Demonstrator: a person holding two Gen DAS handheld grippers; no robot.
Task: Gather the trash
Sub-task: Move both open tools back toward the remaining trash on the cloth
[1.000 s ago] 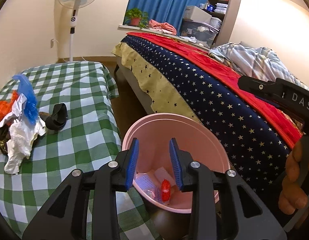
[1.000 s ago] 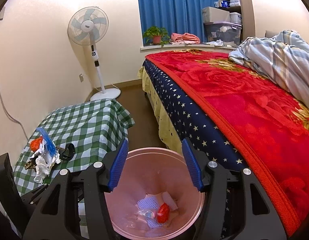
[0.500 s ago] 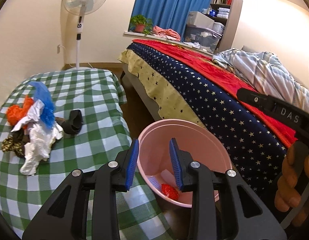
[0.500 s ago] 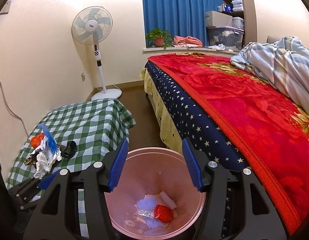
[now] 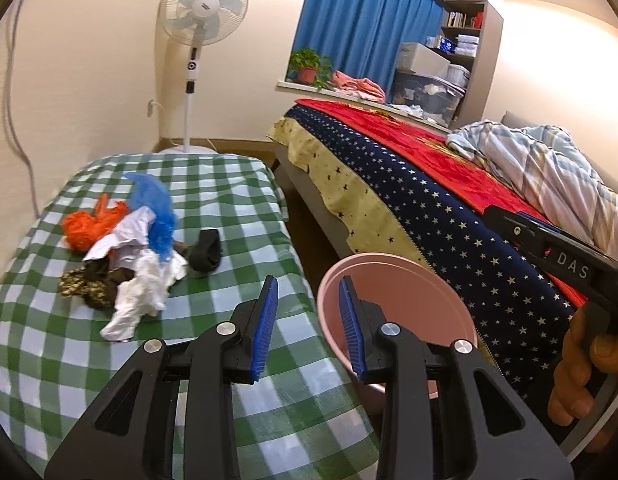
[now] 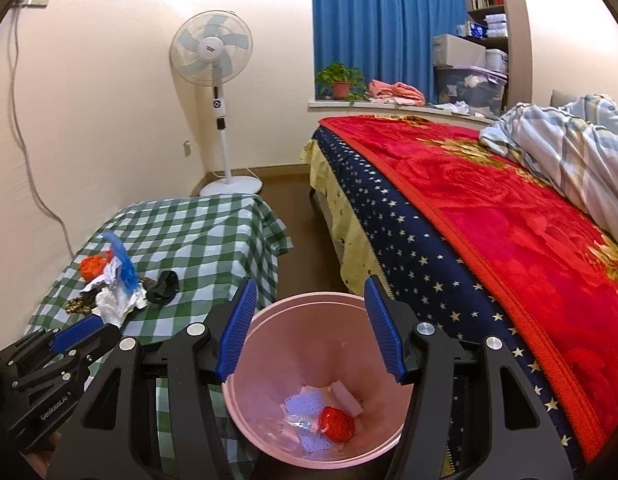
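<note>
Looking along my left gripper (image 5: pixel 307 326), I see its blue-padded jaws standing narrowly apart with nothing between them, poised over the edge of the low table draped in a green-and-white checked cloth (image 5: pixel 229 184). On that cloth, ahead and to the left, lies the trash: a heap of crumpled white paper (image 5: pixel 145 280), an orange plastic bag (image 5: pixel 89 226), a blue plastic bag (image 5: pixel 155 208) and a dark patterned wrapper (image 5: pixel 85 288), with a black band (image 5: pixel 205 256) just beside the heap. My right gripper (image 6: pixel 309 330) has its jaws set wider, empty, above the round pink plastic bin (image 6: pixel 269 360) standing between the table and the bed with a red floral blanket (image 6: pixel 509 216). Inside the bin sit a red crumpled piece (image 6: pixel 336 423) and pale scraps of wrapper (image 6: pixel 305 404).
</note>
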